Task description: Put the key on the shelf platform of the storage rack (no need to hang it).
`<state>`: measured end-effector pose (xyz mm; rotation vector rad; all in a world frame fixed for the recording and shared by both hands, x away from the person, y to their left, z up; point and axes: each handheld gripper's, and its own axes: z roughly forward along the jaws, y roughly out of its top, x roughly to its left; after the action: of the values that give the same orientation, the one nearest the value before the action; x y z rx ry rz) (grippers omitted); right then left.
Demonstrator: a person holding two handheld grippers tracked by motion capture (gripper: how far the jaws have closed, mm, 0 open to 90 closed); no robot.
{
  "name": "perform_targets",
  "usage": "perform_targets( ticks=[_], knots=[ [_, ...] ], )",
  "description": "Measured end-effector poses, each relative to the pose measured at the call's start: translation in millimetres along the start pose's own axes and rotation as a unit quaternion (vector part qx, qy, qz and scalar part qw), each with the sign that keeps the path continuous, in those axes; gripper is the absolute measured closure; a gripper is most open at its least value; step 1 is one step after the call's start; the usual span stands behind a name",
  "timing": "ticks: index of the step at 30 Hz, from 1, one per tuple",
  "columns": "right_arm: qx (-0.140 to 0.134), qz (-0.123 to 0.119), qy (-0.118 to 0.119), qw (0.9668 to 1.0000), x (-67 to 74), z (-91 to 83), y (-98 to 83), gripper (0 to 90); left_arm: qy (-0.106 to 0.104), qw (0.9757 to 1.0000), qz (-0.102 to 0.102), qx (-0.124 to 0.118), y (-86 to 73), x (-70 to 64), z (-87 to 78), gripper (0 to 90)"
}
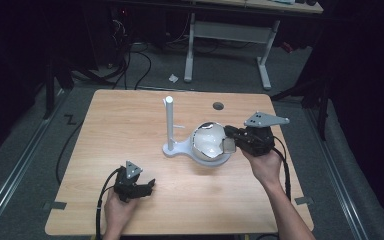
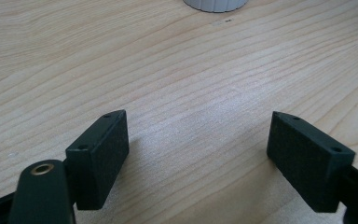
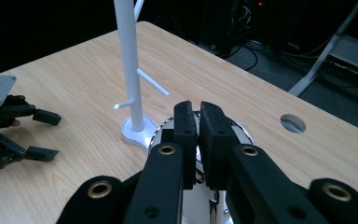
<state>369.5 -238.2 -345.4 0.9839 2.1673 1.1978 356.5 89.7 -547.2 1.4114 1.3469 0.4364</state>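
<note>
On the table (image 1: 130,115) stand one white rack (image 1: 170,125) and one mug (image 1: 210,145), the mug touching the rack's base at its 3 o'clock. At 3 o'clock of the mug, the right gripper (image 1: 228,145) clamps its rim; the left gripper (image 1: 147,187), at 7 o'clock, gapes empty. No writing is readable.

Right hand-held gripper (image 1: 228,145) clamps cup (image 1: 211,145) beside stand (image 1: 170,127).

Hidden and cropped parts around the mug and stand

In the right gripper view the right gripper (image 3: 198,140) covers most of the white mug (image 3: 200,205), so what the closed pads pinch cannot be made out (probably the rim or handle); the stand's (image 3: 129,70) top runs off the upper edge. In the left gripper view a white base (image 2: 216,4) is cut off at the top edge.
</note>
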Motion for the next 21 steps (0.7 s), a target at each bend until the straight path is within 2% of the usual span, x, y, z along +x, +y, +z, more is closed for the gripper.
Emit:
perform_targets(
  ticks=[10, 21],
  knots=[
    [0.013, 0.001, -0.001, 0.9999, -4.0, 18.4, 5.2, 86.3, 0.000, 1.0000, 0.000, 0.000, 0.0, 0.0, 0.0, 21.1],
    [0.028, 0.010, -0.002, 0.9995, -9.4, 37.8, 1.8, 86.2, 0.000, 1.0000, 0.000, 0.000, 0.0, 0.0, 0.0, 21.1]
  ],
)
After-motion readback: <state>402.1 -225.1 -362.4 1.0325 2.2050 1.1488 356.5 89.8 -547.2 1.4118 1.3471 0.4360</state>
